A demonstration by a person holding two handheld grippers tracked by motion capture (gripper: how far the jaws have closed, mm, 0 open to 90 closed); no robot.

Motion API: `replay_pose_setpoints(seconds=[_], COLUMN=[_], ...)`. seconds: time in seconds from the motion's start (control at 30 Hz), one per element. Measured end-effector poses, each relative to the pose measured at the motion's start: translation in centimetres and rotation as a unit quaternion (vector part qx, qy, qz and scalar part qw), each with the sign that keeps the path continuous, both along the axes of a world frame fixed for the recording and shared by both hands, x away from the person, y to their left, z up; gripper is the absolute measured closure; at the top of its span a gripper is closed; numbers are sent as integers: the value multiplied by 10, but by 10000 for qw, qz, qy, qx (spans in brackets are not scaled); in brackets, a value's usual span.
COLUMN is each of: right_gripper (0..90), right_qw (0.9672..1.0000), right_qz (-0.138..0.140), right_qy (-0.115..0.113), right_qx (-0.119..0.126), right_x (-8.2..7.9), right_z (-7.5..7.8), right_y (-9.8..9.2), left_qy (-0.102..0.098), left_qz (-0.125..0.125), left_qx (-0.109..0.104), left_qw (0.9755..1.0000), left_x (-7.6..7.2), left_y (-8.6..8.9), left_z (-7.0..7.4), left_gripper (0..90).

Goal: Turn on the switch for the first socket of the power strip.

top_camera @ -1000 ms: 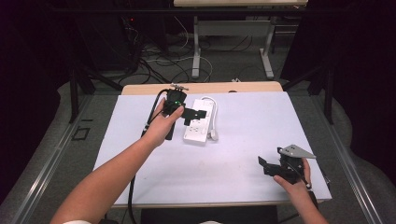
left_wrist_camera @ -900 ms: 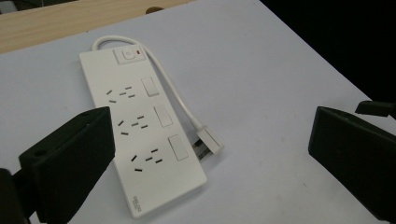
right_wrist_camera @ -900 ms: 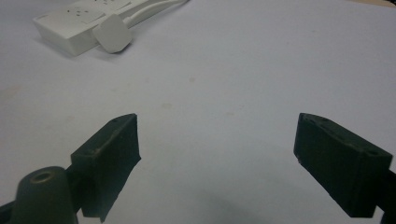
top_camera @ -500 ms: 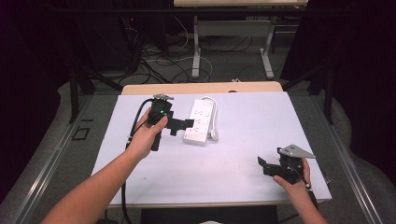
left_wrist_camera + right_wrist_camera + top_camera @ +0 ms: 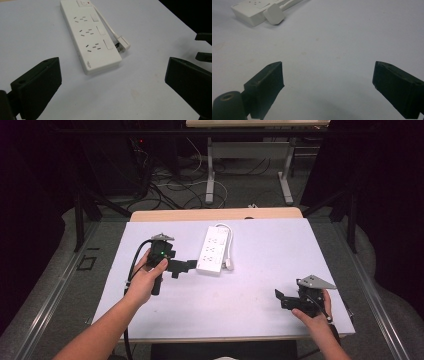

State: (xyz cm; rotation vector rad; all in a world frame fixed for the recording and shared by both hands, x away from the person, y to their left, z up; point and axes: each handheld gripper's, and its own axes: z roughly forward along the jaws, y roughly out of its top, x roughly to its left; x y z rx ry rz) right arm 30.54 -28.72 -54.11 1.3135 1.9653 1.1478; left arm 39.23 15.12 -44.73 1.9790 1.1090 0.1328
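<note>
Count: one white power strip (image 5: 214, 249); one white plug (image 5: 123, 43) on its cord; two tongs, one in each hand.
Power strip: lies flat on the bench (image 5: 260, 270), toward the far middle, long axis running roughly away from the person. The left gripper view shows three socket groups on its face, each with a rocker switch beside it, and one larger switch at the far end.
Plug and cord: the thin white cord (image 5: 105, 21) leaves the far end of the strip and runs back along its side; the plug lies on the bench just beside the strip's near corner.
Left tongs (image 5: 186, 266): released, jaws spread wide with nothing between them. They hang low over the bench just left of the strip's near end, jaws pointing toward it but apart from it.
Left hand (image 5: 145, 280): wraps the handle from the near side, forearm reaching in from the lower left; a black cable loops from the handle down past the forearm.
Right tongs (image 5: 280, 299): released too, jaws wide apart over bare bench, well away from the strip.
Right hand (image 5: 314, 312): low near the bench's near right corner, tongs pointing left.
Surroundings: a wooden edge beyond the bench; floor cables and metal table legs farther back; dark curtains either side.
In the way: nothing lies between either tongs and the strip.
</note>
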Motion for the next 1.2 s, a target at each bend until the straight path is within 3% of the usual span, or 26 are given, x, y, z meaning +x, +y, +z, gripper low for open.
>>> replay_pose_setpoints(seconds=[0.23,0.47,0.87,1.0,1.2], right_gripper=[30,0,0,0,0], right_qw=[9999,9999,9996,9995,9994], right_qz=[-32,-37,-114,-92,-19], right_qy=[112,150,269,294,294], right_qx=[29,-30,-62,-82,-171], right_x=[2,3,4,4,5], right_z=[-2,-4,-6,-8,-10], right_y=[-1,-1,-1,-1,0], left_qy=[2,93,104,208,110], left_qz=[183,505,847,952,1133], left_qx=[-135,-360,-284,-305,-308], left_qw=[9997,9980,9959,9948,9930], left_x=[-13,-25,-45,-46,-46], left_y=[18,38,65,73,79], left_z=[-13,-38,-80,-90,-101], left_gripper=[8,8,9,9,10])
